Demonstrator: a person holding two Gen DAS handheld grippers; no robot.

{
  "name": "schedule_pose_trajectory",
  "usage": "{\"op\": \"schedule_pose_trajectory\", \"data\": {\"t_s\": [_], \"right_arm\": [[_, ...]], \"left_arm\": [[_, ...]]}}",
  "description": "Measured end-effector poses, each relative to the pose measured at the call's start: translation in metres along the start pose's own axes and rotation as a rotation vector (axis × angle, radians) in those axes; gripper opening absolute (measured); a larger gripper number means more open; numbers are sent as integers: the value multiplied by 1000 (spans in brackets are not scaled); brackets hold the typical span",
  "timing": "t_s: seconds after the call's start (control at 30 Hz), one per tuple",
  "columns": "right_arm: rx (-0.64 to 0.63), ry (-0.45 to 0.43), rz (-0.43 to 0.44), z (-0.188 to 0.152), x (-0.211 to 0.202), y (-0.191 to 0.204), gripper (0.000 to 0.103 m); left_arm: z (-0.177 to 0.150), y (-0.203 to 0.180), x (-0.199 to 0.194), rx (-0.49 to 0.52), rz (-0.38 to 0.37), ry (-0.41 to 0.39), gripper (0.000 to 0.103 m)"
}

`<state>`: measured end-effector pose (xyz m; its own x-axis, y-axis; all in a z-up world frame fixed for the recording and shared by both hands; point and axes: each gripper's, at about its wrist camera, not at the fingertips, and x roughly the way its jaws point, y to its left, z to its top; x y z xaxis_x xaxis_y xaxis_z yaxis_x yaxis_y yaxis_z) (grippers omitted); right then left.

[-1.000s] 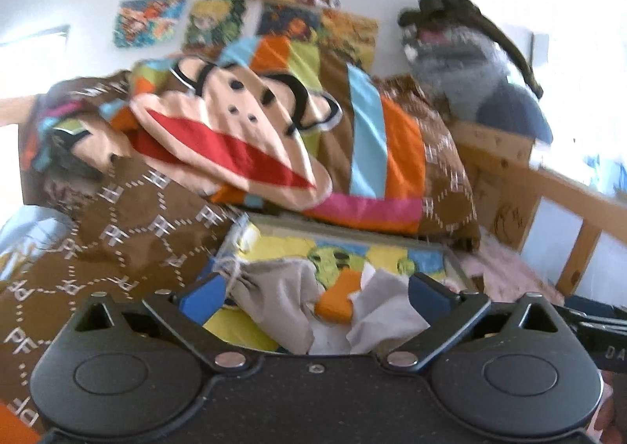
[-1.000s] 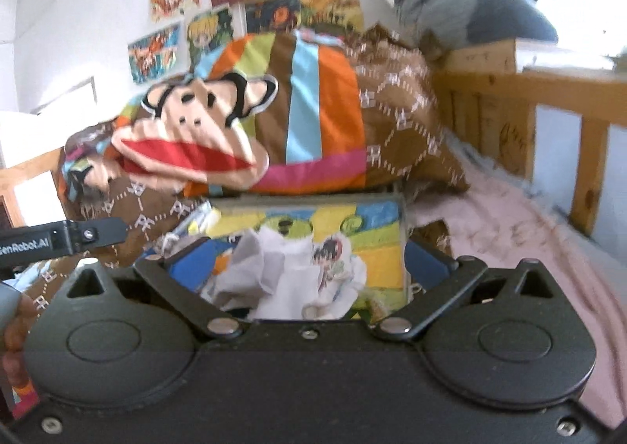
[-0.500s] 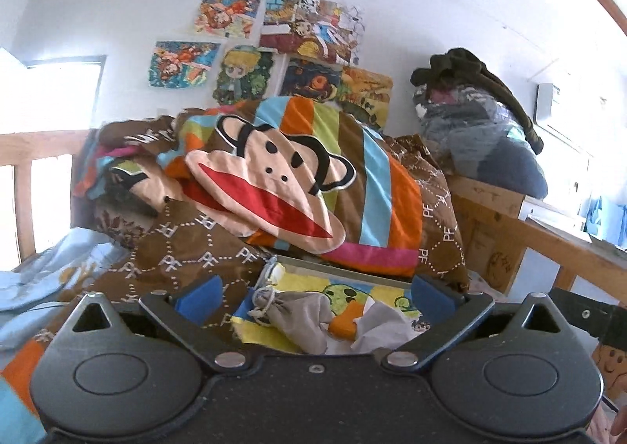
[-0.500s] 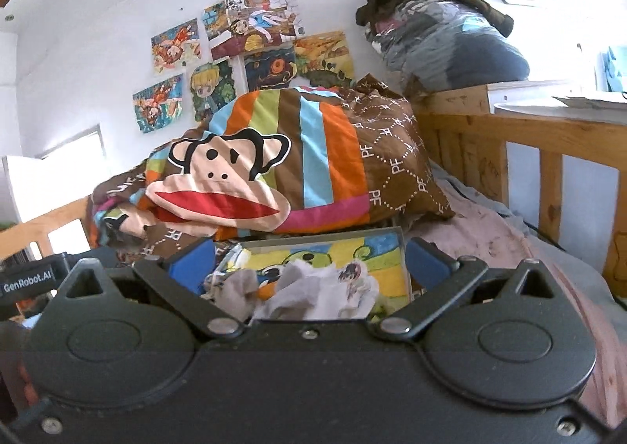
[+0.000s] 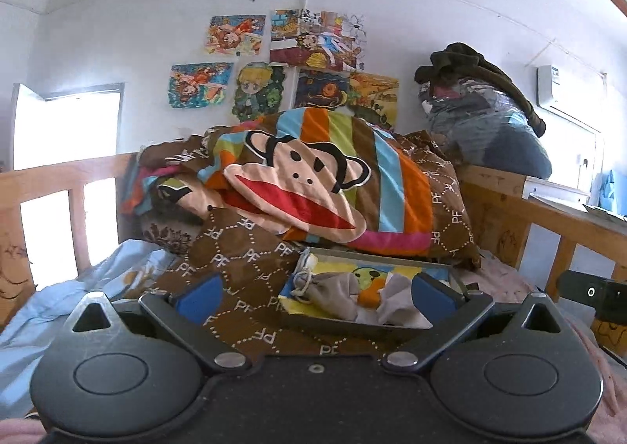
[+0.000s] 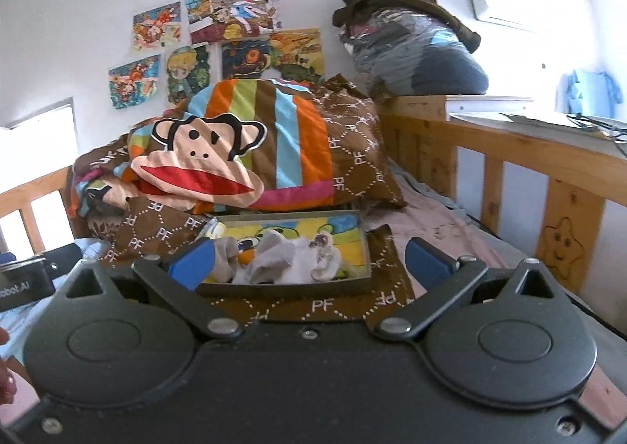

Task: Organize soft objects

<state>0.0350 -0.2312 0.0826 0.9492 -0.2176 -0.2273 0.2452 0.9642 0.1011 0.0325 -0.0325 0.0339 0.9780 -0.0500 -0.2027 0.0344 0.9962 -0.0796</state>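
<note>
Soft cloths (image 6: 290, 260) are seen heaped in the shallow box (image 6: 286, 287), seemingly unsorted. Left gripper (image 5: 313, 297) and right gripper (image 6: 309, 261): fingers spread, nothing gripped.

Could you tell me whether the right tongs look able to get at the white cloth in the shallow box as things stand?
Probably yes: the right tongs are open, the white cloth lies uncovered, directly ahead between the fingers.

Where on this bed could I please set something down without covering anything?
The pink sheet between the shallow box and the wooden rail lies bare. The box itself is crowded with crumpled cloths, and the monkey quilt fills the head end.
</note>
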Motion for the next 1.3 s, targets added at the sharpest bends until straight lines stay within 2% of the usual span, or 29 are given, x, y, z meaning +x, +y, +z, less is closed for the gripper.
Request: {"op": "schedule_pose_trajectory", "data": {"t_s": [0.27, 0.47, 0.9, 0.97, 1.3], "right_arm": [[6, 31, -15, -7, -19, 6, 103], [0, 67, 0, -18, -37, 9, 103], [-10, 174, 20, -46, -53, 19, 103], [-9, 187, 30, -49, -51, 20, 103], [-14, 250, 29, -58, -38, 23, 103]], "left_arm": [[3, 3, -35, 5, 49, -20, 102], [-4, 2, -52, 33, 47, 18, 102], [-27, 4, -58, 89, 58, 130, 102], [-32, 2, -57, 119, 55, 138, 102], [-39, 1, -53, 127, 37, 163, 102]]}}
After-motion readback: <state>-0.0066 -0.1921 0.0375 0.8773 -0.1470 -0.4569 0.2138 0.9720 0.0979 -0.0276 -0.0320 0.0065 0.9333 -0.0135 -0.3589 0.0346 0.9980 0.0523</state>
